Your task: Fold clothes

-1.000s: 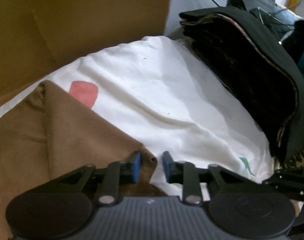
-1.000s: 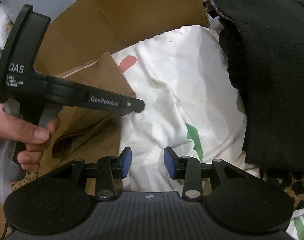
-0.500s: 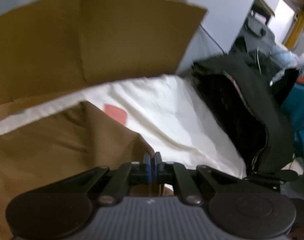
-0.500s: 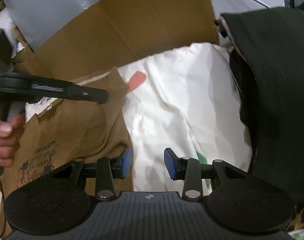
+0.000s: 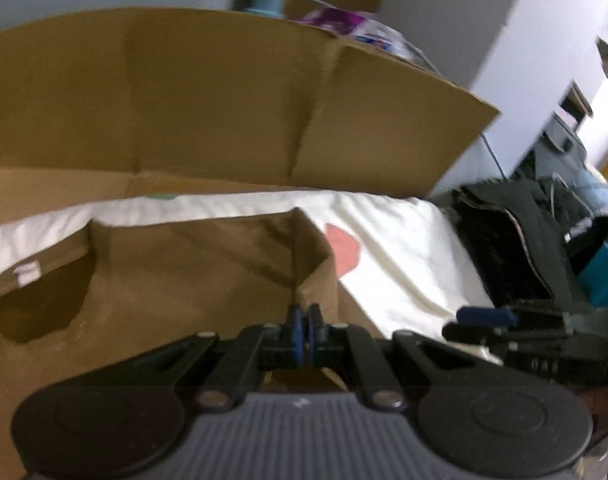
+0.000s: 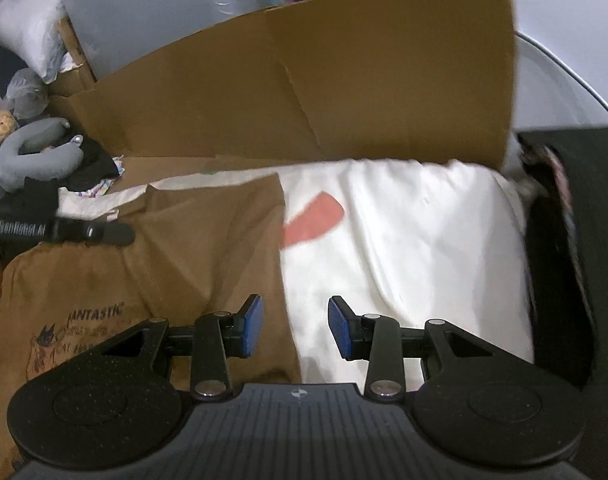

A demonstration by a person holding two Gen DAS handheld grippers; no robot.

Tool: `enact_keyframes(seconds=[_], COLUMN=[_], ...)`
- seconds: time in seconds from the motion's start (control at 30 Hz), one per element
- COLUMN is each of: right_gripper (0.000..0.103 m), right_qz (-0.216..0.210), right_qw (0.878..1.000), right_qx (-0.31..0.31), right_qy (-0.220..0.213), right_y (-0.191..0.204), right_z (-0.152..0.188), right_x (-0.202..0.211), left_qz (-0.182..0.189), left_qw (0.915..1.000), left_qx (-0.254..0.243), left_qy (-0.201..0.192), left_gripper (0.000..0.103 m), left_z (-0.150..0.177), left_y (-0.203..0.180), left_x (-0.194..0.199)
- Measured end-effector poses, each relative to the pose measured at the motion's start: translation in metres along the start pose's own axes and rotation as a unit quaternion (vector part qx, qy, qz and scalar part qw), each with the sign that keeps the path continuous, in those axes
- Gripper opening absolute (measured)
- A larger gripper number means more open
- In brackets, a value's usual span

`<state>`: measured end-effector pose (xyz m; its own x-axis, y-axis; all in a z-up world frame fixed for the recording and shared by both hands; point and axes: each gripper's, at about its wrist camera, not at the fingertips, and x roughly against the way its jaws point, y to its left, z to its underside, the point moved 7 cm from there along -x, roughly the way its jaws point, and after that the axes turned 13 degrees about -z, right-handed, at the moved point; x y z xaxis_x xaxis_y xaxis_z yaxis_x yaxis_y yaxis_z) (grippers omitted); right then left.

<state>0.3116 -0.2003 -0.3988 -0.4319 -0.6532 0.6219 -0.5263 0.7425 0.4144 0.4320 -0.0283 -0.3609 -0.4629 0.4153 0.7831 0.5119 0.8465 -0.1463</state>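
Brown cotton, that T-shirt (image 6: 207, 248), lay spread over the left part of the white sheet (image 6: 416, 240), cardboard (image 6: 344, 92) standing along the far edge. The left gripper (image 5: 304, 322) had its blue pads pinched tight on the shirt's right-hand fold. The right gripper (image 6: 295, 326) hung over the shirt's right edge, jaws parted, holding nothing. Black clothes (image 6: 576, 240) were piled at the sheet's right edge.

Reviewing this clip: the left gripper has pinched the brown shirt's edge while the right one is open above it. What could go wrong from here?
1. The left gripper is shut on only a thin fold of the brown shirt; pulling could slip it free.
2. The right gripper is open and holds nothing, so the shirt, lifted one-sided, may bunch.
3. The white sheet beneath looks loose; it could drag along, toward the black pile.
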Motion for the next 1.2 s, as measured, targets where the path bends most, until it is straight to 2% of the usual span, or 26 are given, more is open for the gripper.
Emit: enact_keyframes(seconds=[0.23,0.53,0.83,1.2], right_gripper=[0.043,0.043,0.043,0.042], right_qz=[0.001,0.023,0.074,0.107], right_qw=[1.0,1.0,0.994,0.988], right_qx=[0.002,-0.007,0.047,0.06], right_qy=[-0.013,0.016,0.064,0.092], right_y=[0.007,0.007,0.015,0.004], right_z=[-0.052,-0.092,-0.093,-0.094], right_x=[-0.043,-0.112,-0.153,-0.176], left_qz=[-0.01,0.003,0.008,-0.003], left_qw=[0.9991,0.9979,0.9965,0.9963], left_qx=[0.042,0.064,0.083,0.085], left_qy=[-0.003,-0.011,-0.008,0.007], left_gripper=[0.003,0.003,0.003,0.003], left_z=[0.004,0.016,0.023,0.026], left_y=[0.037,0.053,0.064,0.078], left_x=[-0.004,-0.004,0.001,-0.014])
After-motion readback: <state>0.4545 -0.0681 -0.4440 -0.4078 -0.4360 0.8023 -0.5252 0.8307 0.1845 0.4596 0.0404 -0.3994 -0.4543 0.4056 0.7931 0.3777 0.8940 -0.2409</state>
